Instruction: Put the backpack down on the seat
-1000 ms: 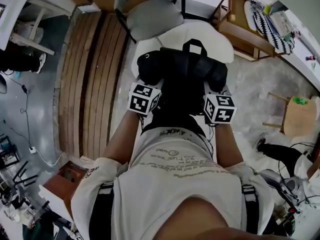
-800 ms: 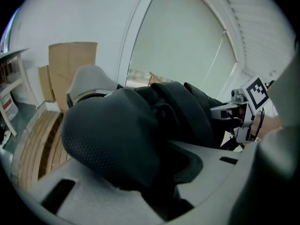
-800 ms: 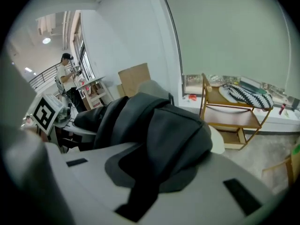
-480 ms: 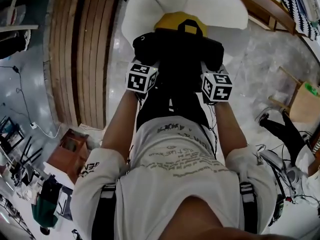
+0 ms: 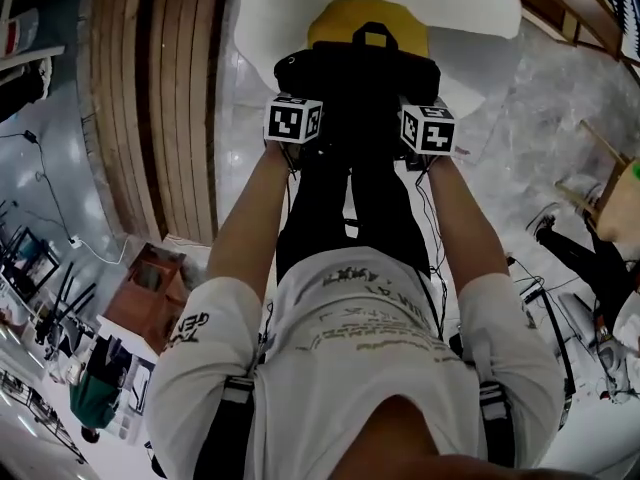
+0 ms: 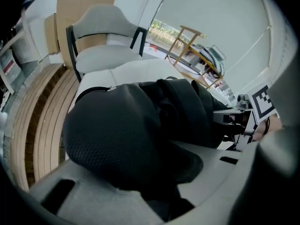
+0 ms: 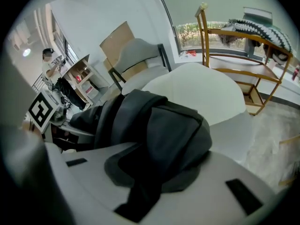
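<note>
Item one: white seat (image 5: 270, 18), far centre in my head view. On it I noted a yellow object (image 5: 345, 26), partly covered. The backpack (image 5: 355, 78) hung over the seat's near part; I could not tell whether it touched. Item two: grey mottled floor (image 5: 520, 118). On it stood a slatted wooden platform (image 5: 150, 98) left of the seat and a wooden stool (image 5: 610, 203) at far right.

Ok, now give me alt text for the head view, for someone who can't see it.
Seen from above, a person grips a black backpack with the left tongs and right tongs over a white seat, with wooden slats to the left.
</note>
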Demonstrator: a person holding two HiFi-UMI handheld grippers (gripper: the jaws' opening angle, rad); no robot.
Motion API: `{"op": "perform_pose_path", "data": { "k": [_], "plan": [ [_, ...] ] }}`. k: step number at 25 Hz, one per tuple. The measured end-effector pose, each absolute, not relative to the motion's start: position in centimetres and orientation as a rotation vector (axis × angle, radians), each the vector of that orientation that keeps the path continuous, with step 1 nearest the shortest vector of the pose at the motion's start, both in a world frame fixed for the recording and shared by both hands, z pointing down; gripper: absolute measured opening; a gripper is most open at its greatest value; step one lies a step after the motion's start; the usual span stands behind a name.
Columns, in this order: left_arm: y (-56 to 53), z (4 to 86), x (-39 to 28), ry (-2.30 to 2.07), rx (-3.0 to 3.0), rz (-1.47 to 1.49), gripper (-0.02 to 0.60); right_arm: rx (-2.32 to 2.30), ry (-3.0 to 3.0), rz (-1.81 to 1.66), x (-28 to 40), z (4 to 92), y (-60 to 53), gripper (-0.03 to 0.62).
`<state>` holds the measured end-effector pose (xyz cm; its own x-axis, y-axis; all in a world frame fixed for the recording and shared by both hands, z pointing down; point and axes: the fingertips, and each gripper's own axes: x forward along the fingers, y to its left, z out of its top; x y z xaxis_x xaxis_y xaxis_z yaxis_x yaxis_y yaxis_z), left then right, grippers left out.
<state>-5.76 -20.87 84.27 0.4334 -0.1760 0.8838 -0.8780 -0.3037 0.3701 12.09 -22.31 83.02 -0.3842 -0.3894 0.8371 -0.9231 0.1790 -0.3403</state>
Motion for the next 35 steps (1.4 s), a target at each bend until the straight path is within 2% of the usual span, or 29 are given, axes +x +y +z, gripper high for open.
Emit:
{"op": "perform_pose_path", "data": {
  "k": [13, 21, 28, 30, 33, 35],
  "plan": [
    [-22.6, 96.5, -4.7, -0.907, 1.558, 0.89, 0.166, 1.246, -1.79, 1.221, 14.9, 94.6, -24.7, 0.094],
    [-20.4, 101.3, -4.8, -0.901, 1.438, 0.909, 0.225, 1.145, -1.709, 1.24, 15.9, 98.0, -24.5, 0.132],
    [-19.9, 102.3, -6.6, -0.918, 1.483, 1.092, 0.288, 1.149, -1.621, 1.277, 16.7, 100.2, -24.5, 0.165],
    [-19.8, 102.2, -7.0, -0.915, 1.491, 1.109, 0.288, 1.176, -1.624, 1.219, 16.7, 100.2, -25.5, 0.178],
    [-19.8, 101.2, -7.9, -0.953, 1.467, 1.057, 0.288, 1.27, -1.697, 1.164, 16.1, 98.5, -27.5, 0.232],
    [-20.1, 100.0, -8.3, -1.006, 1.468, 1.01, 0.288, 1.336, -1.724, 1.119, 16.1, 96.8, -28.2, 0.232]
  ]
}}
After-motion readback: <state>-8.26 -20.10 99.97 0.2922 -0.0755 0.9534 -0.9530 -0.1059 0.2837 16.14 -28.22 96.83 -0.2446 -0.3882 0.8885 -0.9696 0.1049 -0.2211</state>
